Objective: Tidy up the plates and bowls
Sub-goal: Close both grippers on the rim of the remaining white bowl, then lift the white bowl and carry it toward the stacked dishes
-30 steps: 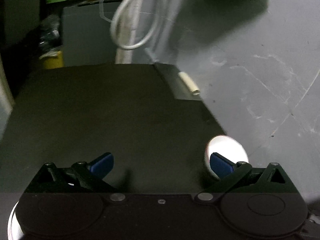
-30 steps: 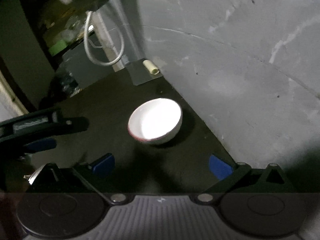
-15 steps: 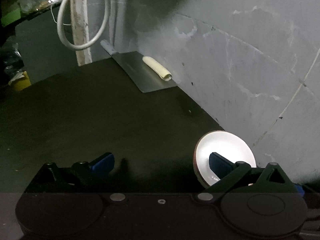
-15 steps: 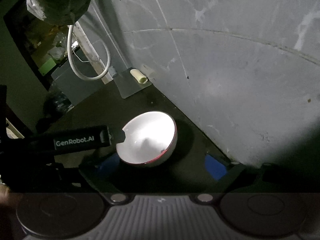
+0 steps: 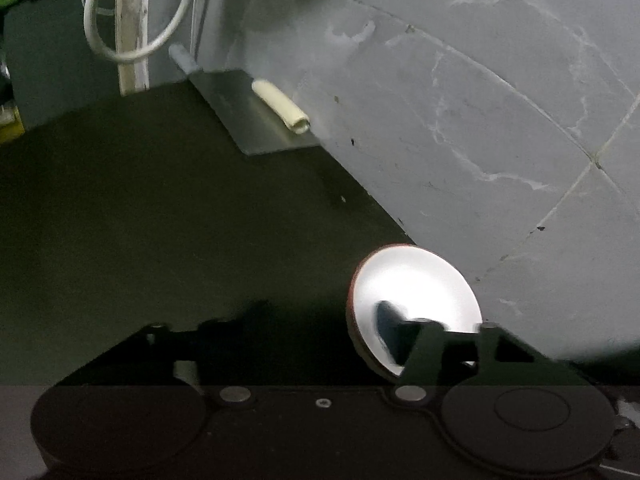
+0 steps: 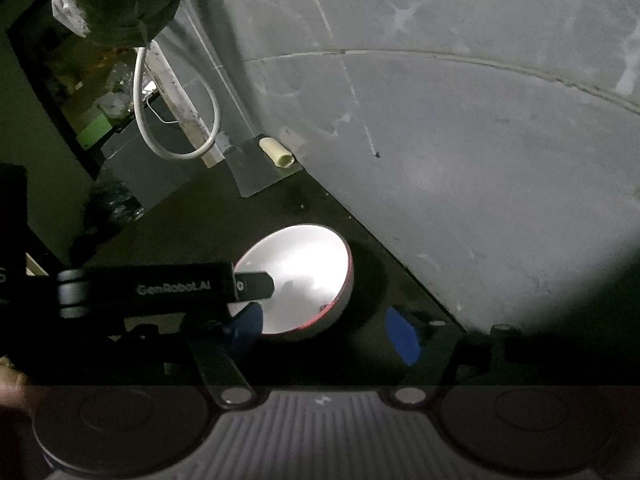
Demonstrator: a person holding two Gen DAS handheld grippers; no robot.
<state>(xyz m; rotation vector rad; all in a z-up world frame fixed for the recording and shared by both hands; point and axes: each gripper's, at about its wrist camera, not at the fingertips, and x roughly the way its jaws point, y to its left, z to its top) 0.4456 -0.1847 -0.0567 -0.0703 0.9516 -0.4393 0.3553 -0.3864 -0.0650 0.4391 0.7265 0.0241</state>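
A white bowl (image 6: 304, 276) with a red rim sits on the dark counter beside the grey wall; it also shows in the left wrist view (image 5: 416, 288). My left gripper (image 5: 320, 322) has its right finger (image 5: 386, 330) inside the bowl, over the near rim; its left finger is lost in shadow. In the right wrist view the left gripper's finger (image 6: 256, 286) reaches over the bowl's left rim. My right gripper (image 6: 324, 326) is open, its blue pads either side of the bowl's near edge, not gripping.
A flat metal sheet (image 5: 248, 116) with a cream tube (image 5: 282, 106) lies at the counter's far end by the wall. A white cable loop (image 6: 176, 120) hangs beyond it. The grey wall (image 5: 480, 120) runs along the right.
My left gripper's right finger has swung inward inside the bowl, and the jaws are narrower. My right gripper has come closer to the bowl.
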